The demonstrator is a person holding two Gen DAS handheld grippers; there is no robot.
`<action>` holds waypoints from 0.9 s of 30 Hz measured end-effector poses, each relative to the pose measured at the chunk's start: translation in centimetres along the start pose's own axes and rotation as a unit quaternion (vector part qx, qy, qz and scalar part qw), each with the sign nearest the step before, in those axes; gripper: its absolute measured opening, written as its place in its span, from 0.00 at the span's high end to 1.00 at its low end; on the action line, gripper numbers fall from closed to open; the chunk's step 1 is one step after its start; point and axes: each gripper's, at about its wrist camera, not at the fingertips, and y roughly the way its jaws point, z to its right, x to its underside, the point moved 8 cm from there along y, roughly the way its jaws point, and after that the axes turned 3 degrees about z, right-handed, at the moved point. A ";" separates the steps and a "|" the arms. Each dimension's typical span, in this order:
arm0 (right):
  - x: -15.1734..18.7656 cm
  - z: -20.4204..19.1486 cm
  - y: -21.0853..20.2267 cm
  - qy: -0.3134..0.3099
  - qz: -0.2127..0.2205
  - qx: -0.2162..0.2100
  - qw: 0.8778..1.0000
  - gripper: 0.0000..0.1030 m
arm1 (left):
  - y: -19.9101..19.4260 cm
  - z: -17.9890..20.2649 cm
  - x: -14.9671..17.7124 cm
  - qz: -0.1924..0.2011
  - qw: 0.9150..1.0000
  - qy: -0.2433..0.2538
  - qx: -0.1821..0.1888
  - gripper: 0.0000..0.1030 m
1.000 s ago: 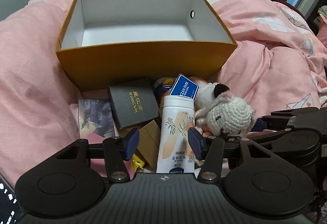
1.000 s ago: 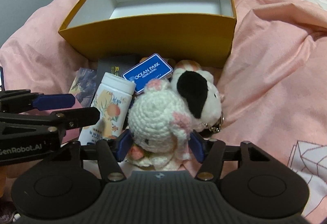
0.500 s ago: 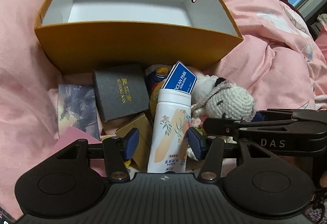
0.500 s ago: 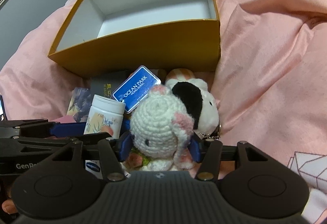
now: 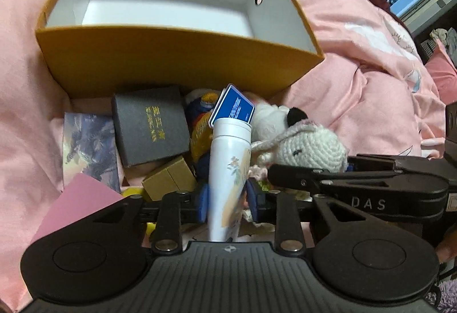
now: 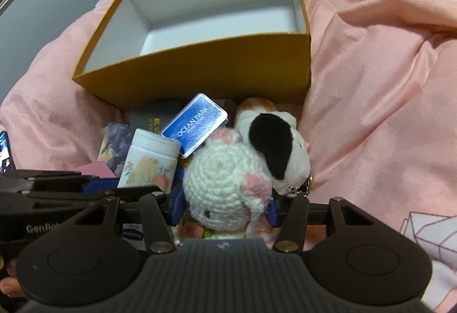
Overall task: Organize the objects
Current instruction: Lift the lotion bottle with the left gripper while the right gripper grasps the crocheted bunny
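On a pink quilt, we close the left gripper (image 5: 225,200) on a white floral plastic bottle (image 5: 228,170), its blue pads pressing both sides while the jaws close. The bottle's long axis runs straight ahead towards the empty orange cardboard box (image 5: 177,61) (just beyond the pile). The right gripper (image 6: 225,208), jaws closing and half open, hugs a white crocheted bunny (image 6: 225,190) just beside the bottle.
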 end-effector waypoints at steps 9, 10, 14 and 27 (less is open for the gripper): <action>-2.6 -1.1 -4.1 -0.026 0.077 -0.009 0.997 0.48 | -3.9 0.2 -2.2 0.088 0.996 0.008 -0.009 0.76; -3.3 -1.1 -4.5 -0.027 0.085 -0.010 0.996 0.48 | -4.4 0.4 -2.6 0.099 0.995 0.011 -0.010 0.76; -6.3 -1.5 -6.0 -0.027 0.121 -0.019 0.992 0.48 | -6.4 1.1 -4.7 0.141 0.990 0.018 0.000 0.76; -15.9 -1.6 -5.5 -0.076 0.188 0.024 0.979 0.48 | -5.9 1.5 -13.6 0.224 0.973 0.042 -0.026 0.76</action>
